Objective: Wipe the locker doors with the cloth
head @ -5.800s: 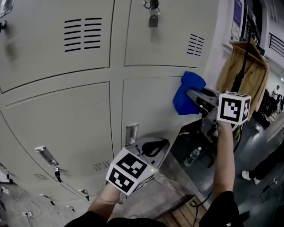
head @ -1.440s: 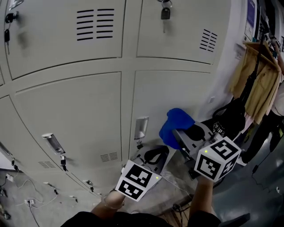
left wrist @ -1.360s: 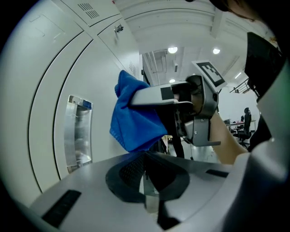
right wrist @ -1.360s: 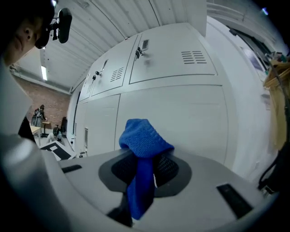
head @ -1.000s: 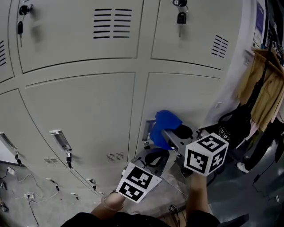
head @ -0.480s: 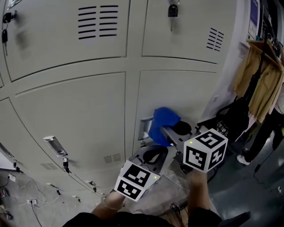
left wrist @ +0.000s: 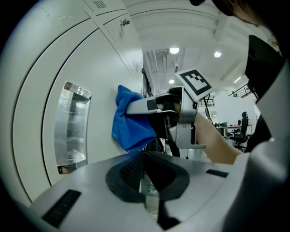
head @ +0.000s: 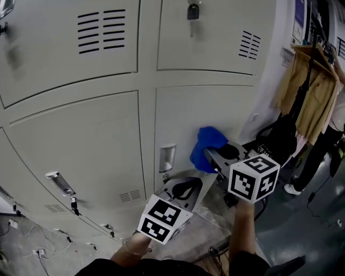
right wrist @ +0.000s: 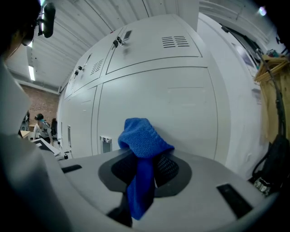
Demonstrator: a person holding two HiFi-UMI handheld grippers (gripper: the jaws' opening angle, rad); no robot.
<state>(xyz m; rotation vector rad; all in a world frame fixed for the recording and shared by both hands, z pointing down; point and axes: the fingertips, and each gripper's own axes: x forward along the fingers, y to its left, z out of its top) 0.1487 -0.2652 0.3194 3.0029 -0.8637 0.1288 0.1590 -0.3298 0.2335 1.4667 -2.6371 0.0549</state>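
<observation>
My right gripper [head: 209, 154] is shut on a blue cloth [head: 207, 144], which bunches against the lower right locker door [head: 199, 108], just right of its metal handle recess [head: 167, 158]. In the right gripper view the cloth [right wrist: 142, 147] hangs out between the jaws of the gripper [right wrist: 145, 171], and the door [right wrist: 154, 108] stands right ahead. My left gripper [head: 184, 186] is held lower, short of the door, shut with nothing in it. From the left gripper view [left wrist: 147, 174] I see the cloth [left wrist: 129, 120], the recess [left wrist: 71, 127] and the right gripper [left wrist: 149, 106].
A lower left locker door [head: 81, 145] has a latch [head: 59, 183]. A padlock [head: 193, 11] hangs on the upper right door. To the right are a tan jacket [head: 307, 91], a black bag [head: 280, 143] and a person's legs [head: 323, 156]. Cables [head: 32, 250] lie on the floor at left.
Over the last seconds the cloth went from the door's upper right down to beside the handle recess; in the last half second it slid slightly right. The left gripper stayed put.
</observation>
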